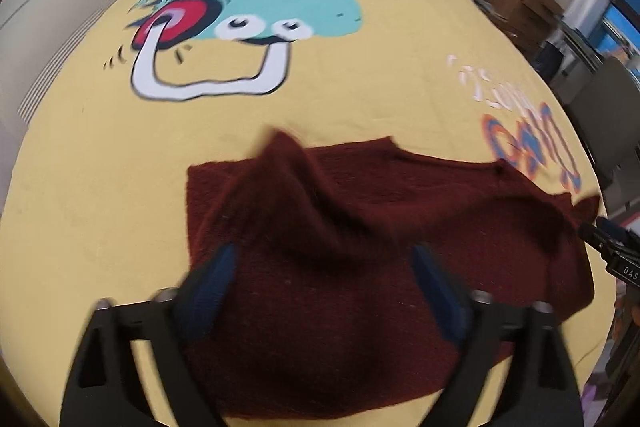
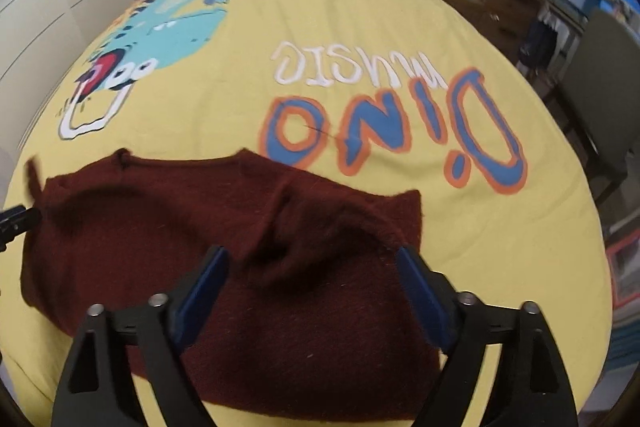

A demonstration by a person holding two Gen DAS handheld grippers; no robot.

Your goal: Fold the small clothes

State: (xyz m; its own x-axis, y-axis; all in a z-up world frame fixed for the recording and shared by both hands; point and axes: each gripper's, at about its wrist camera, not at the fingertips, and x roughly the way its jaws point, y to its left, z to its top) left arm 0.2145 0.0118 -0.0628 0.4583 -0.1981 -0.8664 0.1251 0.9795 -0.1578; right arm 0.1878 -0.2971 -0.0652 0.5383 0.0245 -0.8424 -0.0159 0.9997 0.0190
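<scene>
Left gripper (image 1: pixel 324 287) & right gripper (image 2: pixel 312 287) both gape wide, nothing pinched, over the dark-red fuzzy knit garment (image 1: pixel 360 267) lying on the yellow dino-print bedspread (image 1: pixel 360 87). Looks like a fold just let go w/ two peaks unsettled; next move prob needs flattening, then regrasping an edge.

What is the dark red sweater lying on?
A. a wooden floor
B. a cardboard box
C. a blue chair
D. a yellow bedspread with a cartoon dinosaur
D: the sweater lies spread on the yellow bedspread, which has a teal cartoon dinosaur printed on it.
</scene>
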